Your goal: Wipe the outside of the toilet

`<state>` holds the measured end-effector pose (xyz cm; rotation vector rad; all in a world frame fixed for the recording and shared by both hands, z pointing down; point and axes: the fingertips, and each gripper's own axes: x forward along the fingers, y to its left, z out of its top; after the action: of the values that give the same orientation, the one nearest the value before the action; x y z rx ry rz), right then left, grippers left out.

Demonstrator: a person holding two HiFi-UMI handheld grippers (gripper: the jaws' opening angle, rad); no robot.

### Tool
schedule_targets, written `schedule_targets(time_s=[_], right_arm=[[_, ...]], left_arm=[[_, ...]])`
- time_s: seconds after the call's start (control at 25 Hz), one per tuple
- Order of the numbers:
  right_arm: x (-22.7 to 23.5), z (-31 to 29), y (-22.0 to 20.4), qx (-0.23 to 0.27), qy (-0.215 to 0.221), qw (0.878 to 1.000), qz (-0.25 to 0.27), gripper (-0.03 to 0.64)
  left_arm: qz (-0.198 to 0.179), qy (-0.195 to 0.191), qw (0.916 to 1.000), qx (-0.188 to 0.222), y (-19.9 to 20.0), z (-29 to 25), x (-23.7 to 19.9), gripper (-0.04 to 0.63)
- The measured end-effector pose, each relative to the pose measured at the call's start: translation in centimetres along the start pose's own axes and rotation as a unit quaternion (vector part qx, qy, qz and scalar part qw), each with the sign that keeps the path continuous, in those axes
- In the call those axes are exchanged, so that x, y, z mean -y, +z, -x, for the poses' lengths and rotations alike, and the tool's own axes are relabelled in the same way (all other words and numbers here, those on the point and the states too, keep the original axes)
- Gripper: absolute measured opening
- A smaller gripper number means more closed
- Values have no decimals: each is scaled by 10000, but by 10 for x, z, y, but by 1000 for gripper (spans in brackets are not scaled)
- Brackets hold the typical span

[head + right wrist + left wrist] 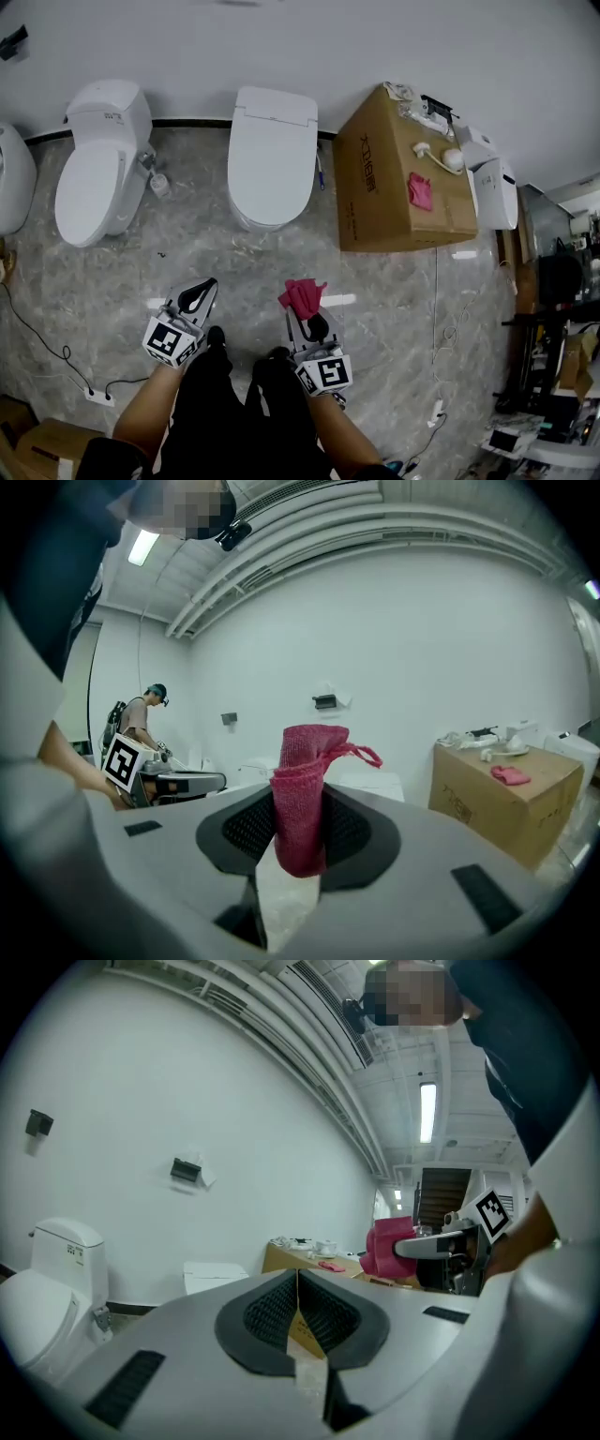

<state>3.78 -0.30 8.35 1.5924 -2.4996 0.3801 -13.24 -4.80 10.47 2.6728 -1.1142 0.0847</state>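
Both claws low, over the stone floor [394,309] just ahead of the person's knees. Left claw [200,289]: jaws closed on each other, pads meeting at the tip, nothing between them. Right claw [307,317]: clamped on a pink cloth [302,294], folded upright between the pads, with the top and a loose loop sticking out above the jaws. Neither claw touches any fixture. Further out, straight ahead, is the toilet [272,155], white, lid down, back against the wall [375,47], well apart from both claws. A second toilet [94,173] stands to its left, also lid down. Right of the toilet sits a cardboard box [375,187] with a second cloth [420,190], also pink, and small white fittings on top.
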Motion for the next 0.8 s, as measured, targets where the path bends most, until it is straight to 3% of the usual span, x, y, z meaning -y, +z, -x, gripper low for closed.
schedule_targets(time_s=[0.2, 0.4, 0.56, 0.8], right_arm=[[37, -48, -23, 47, 771, 9965, 332, 137], [78, -108, -67, -8, 1279, 9914, 289, 137], [80, -165, -110, -10, 1510, 9884, 182, 135], [59, -261, -204, -20, 1779, 9839, 180, 135]], left_arm=[[16, 676, 9977, 8, -26, -32, -13, 20], [-101, 1247, 9921, -2, -63, -63, -26, 20], [-286, 1315, 9909, -62, -107, -84, -51, 20], [-706, 1118, 9912, -56, -190, -128, -109, 20]])
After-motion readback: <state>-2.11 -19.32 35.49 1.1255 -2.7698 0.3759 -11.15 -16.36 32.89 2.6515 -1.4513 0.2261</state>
